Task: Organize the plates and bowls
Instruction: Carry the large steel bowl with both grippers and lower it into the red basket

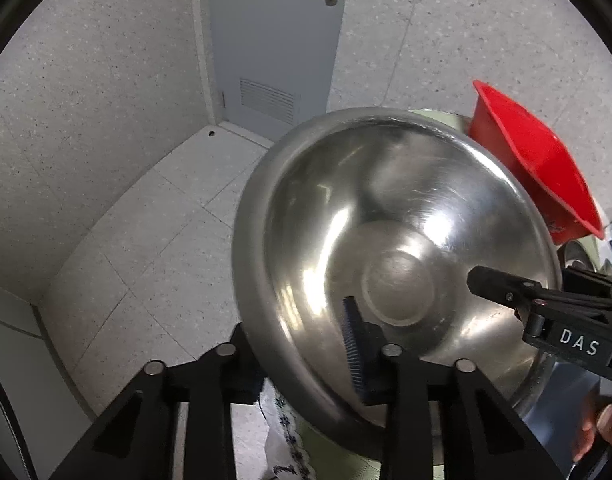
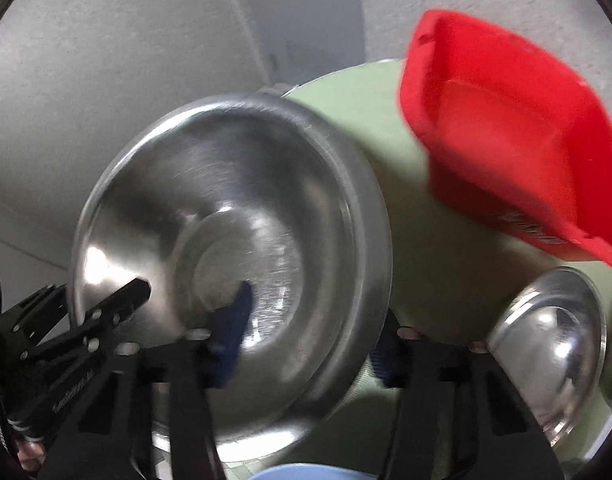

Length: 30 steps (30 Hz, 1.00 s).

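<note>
Landmark: steel bowl (image 1: 394, 248), tilted steeply, held off the green table (image 2: 426, 240).
Risk 1: bowl slips or swings out of the pinches; cause would be smooth steel, thin rim, steep tilt.
Risk 2: bowl knocks the red bowl (image 1: 534, 164) just behind its far rim, or the small steel bowl (image 2: 554, 344) beside it; cause would be a careless swing.
Left gripper (image 1: 302, 344): clamped on the near rim of the steel bowl, blue pad inside, other finger outside.
Right gripper (image 2: 306, 340): jaws set wide, straddling the bowl wall; firm grip cannot be told through blur.
Task status: judged mid-transfer, not yet stacked.
</note>
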Each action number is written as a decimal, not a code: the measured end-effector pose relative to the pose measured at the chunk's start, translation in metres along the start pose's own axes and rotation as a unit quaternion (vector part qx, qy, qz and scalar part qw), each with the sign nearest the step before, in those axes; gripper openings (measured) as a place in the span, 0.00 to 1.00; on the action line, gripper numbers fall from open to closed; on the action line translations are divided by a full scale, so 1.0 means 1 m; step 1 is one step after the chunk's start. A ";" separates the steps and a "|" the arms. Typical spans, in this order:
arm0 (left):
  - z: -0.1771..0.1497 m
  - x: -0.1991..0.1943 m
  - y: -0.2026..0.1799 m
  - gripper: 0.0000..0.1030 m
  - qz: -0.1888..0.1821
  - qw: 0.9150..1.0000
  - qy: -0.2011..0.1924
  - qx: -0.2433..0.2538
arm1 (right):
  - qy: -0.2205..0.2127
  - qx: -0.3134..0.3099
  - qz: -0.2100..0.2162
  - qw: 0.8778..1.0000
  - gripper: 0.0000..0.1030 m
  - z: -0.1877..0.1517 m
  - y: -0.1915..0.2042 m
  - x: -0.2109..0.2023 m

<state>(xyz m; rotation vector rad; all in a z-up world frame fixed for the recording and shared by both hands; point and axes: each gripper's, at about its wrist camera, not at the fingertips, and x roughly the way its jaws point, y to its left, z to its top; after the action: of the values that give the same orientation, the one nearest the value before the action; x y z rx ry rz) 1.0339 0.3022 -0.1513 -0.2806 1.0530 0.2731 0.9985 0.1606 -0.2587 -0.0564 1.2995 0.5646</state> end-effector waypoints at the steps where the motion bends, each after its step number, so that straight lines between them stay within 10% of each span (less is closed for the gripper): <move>1: 0.002 0.001 0.000 0.22 -0.002 1.000 -0.005 -0.001 | -0.005 -0.004 -0.001 1.000 0.40 0.000 0.000 -0.002; 15: 0.068 -0.057 -0.066 0.23 -0.021 0.987 -0.147 0.063 | -0.113 -0.013 0.006 0.993 0.40 0.017 -0.013 -0.096; 30: 0.197 0.111 -0.219 0.24 -0.118 0.975 -0.079 0.172 | -0.115 0.117 -0.074 0.984 0.40 0.038 -0.175 -0.106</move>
<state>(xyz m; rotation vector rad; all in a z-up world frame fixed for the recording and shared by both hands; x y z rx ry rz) 1.3227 0.1780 -0.1361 -0.0673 0.8809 -0.1011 1.0902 -0.0160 -0.1977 0.1040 1.1183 0.2789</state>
